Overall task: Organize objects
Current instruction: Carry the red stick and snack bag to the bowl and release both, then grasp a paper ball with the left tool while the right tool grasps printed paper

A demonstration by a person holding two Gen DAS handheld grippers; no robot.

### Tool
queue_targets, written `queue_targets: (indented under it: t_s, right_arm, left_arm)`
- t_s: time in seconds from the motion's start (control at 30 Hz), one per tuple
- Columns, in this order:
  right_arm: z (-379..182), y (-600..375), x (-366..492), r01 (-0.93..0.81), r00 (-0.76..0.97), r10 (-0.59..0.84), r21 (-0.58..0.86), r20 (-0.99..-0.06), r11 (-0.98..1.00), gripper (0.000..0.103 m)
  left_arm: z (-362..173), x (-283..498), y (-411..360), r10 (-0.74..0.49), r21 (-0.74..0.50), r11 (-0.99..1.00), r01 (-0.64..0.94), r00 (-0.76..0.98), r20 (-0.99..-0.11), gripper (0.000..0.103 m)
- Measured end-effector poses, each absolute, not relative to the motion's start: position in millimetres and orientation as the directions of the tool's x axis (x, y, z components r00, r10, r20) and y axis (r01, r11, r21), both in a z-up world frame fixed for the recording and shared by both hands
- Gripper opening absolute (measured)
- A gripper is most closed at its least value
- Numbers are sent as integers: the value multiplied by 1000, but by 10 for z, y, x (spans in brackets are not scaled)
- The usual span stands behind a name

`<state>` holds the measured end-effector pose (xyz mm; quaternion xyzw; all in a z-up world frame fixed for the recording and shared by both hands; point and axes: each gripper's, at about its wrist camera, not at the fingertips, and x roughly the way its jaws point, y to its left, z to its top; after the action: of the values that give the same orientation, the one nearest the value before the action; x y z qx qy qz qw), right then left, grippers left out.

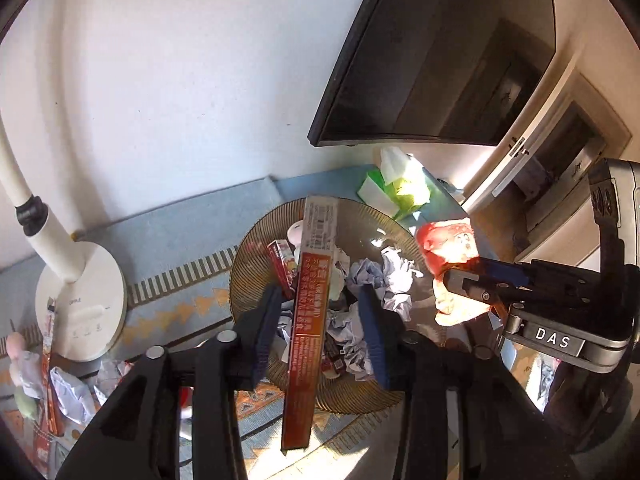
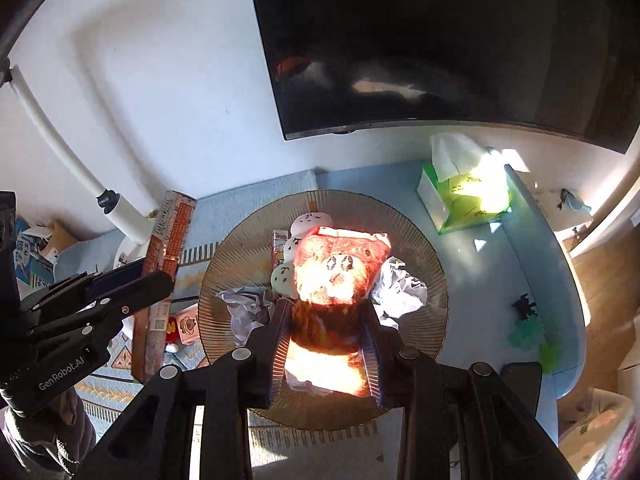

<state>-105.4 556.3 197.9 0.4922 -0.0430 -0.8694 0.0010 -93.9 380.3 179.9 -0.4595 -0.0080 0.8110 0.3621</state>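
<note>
While left gripper point(image 1: 320, 320) looks only loosely shut on long box point(image 1: 308, 312) and right gripper point(image 2: 326, 344) pinches red bag point(image 2: 340, 276) w/ jaws closed, box could slip onto the near-side plate point(image 2: 424, 264), scattering stuff.

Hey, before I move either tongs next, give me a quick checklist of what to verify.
1. Right tongs clamped on red bag: ok.
2. Left tongs clamped on long box: cannot tell; a gap shows on one side.
3. Bag above plate: ok.
4. Plate free of trash: not ok; crumpled paper lies in it.
5. Tongs apart from each other: ok.
</note>
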Motion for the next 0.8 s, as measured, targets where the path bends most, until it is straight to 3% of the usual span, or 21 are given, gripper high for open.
queue_targets:
  t_s: [0.03, 0.07, 0.1, 0.23, 0.3, 0.8]
  right_arm:
    - [1972, 5586, -1071, -45, -521, -45, 79, -853, -996, 42]
    - [1965, 5616, -1079, -54, -523, -50, 91, -851, -994, 53]
    - [1965, 5654, -1074, -69, -526, -55, 107, -849, -992, 57]
    - [1973, 5679, -1011, -82, -536, -72, 137, -841, -987, 59]
    - [1949, 5616, -981, -84, -528, -61, 123, -847, -989, 66]
    - [1976, 4437, -849, 67, -554, -111, 89, -825, -994, 66]
  left_arm:
    - [1771, -965, 3785, 594, -361, -744, -562, -309, -743, 62]
    - [1749, -972, 3763, 591, -367, -750, -549, -310, -744, 62]
    - [1730, -971, 3731, 586, -367, -756, -542, -312, -748, 62]
    - [1683, -875, 3566, 568, -361, -771, -525, -312, -761, 62]
    - [1645, -811, 3435, 559, -360, -781, -511, -315, -767, 62]
    - [1236, -376, 2008, 453, -371, -884, -286, -319, -833, 62]
